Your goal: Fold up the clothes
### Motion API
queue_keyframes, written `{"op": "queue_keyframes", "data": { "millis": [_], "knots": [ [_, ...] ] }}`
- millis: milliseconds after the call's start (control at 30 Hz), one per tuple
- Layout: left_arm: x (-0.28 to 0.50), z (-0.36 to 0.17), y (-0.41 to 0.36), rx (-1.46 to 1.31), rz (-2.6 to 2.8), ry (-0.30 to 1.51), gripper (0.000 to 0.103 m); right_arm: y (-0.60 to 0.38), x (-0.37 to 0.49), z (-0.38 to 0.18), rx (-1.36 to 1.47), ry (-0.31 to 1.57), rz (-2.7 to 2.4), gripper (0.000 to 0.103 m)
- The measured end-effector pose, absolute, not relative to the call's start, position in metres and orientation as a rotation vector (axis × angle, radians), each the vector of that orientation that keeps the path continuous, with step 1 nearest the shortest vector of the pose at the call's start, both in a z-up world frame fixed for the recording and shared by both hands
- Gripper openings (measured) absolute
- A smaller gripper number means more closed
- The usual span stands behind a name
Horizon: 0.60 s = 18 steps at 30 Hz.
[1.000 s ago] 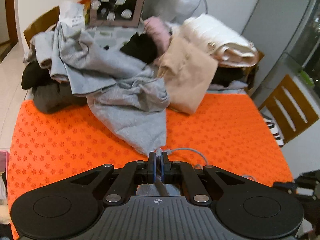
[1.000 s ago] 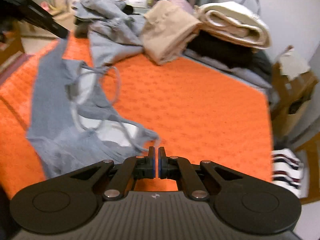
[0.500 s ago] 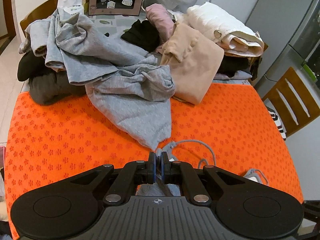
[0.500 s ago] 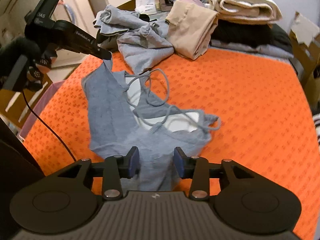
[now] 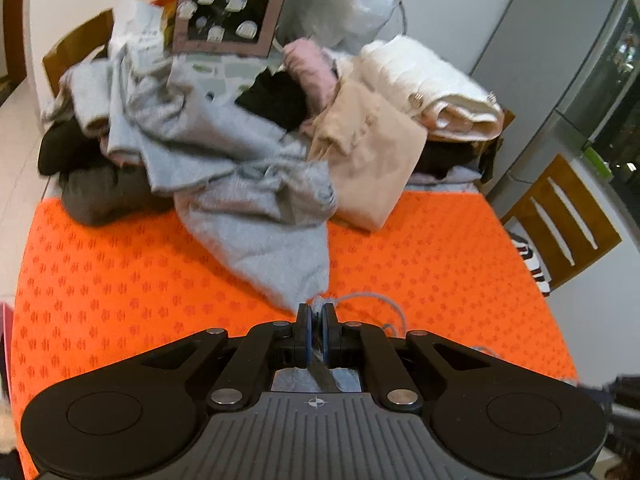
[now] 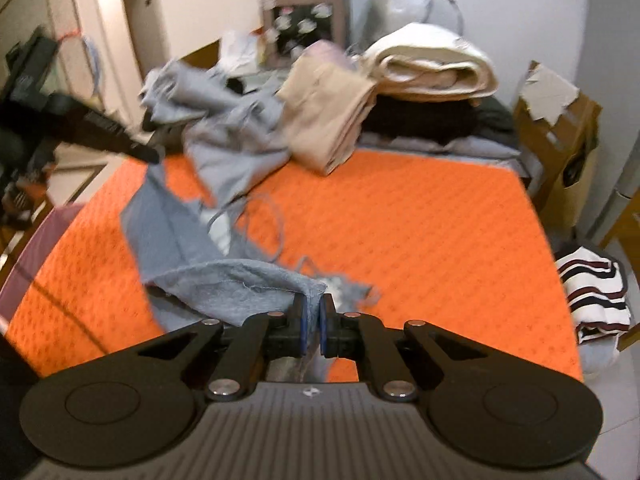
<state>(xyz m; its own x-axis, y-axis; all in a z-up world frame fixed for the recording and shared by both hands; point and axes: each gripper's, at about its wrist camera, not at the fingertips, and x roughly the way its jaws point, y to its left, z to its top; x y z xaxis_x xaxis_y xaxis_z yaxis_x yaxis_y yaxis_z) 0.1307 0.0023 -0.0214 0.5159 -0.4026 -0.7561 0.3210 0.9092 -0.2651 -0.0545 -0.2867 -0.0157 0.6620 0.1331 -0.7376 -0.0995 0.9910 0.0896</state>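
- Nearest each lens, the view is blocked by the gripper's own black body; whatever lies under it on the orange mat [image 5: 440, 264] is hidden.
- Left gripper [image 5: 316, 318]: jaws pinched nearly together on a bit of blue-grey top [image 6: 224, 284]; only a fray of fabric and a thin strap loop are seen past the fingertips in the left wrist view, the rest is cut off below.
- Right gripper [image 6: 313, 312]: jaws closed on the hem edge of the same top, a narrow slit between the pads, cloth seen passing through.
- Top is held lifted off the mat at both ends, draped between the two grippers; straps and a pale lining are visible, details smeared by motion blur.
- Left gripper is also seen in the right wrist view at far left [image 6: 154, 156], tip at the top's upper corner; the grip there is too blurred to read.
- Mid-table: grey garment pile [image 5: 224, 160] spilling onto the mat, beige folded item [image 5: 372, 164] just beside it, dark clothes partly buried underneath.
- Behind: cream rolled blanket [image 5: 436, 88] stacked on dark fabric.
- Back edge: box with a window [image 5: 232, 12], small white objects inside, not identifiable; clear plastic bag [image 5: 344, 12] beside it, contents unreadable.
- Right of the table: torn cardboard box [image 6: 560, 128], interior dark; striped garment [image 6: 592, 292] on something low, partly cut off.
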Motion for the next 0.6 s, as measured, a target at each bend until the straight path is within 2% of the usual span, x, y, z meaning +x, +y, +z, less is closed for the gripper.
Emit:
{"op": "queue_keyframes", "data": {
  "millis": [100,400,500,567,600],
  "knots": [
    [0.142,-0.027,-0.005,-0.084,-0.416,0.928,0.007,-0.297,-0.036,-0.022,0.033,0.846,0.097,0.008],
    [0.163,-0.077,-0.019,-0.025,-0.351,1.004,0.008,-0.314,0.007,-0.098,0.025,1.036,0.055,0.009],
    [0.159,-0.077,-0.014,-0.024,-0.379,0.972,0.017,-0.31,0.003,-0.095,0.019,1.039,0.05,0.012],
    [0.156,-0.068,-0.009,-0.04,-0.424,0.94,0.037,-0.308,-0.002,-0.088,0.007,1.028,0.039,0.02],
    [0.153,-0.063,-0.007,-0.035,-0.441,0.916,0.041,-0.307,-0.005,-0.082,-0.002,1.02,0.032,0.025]
  ]
}}
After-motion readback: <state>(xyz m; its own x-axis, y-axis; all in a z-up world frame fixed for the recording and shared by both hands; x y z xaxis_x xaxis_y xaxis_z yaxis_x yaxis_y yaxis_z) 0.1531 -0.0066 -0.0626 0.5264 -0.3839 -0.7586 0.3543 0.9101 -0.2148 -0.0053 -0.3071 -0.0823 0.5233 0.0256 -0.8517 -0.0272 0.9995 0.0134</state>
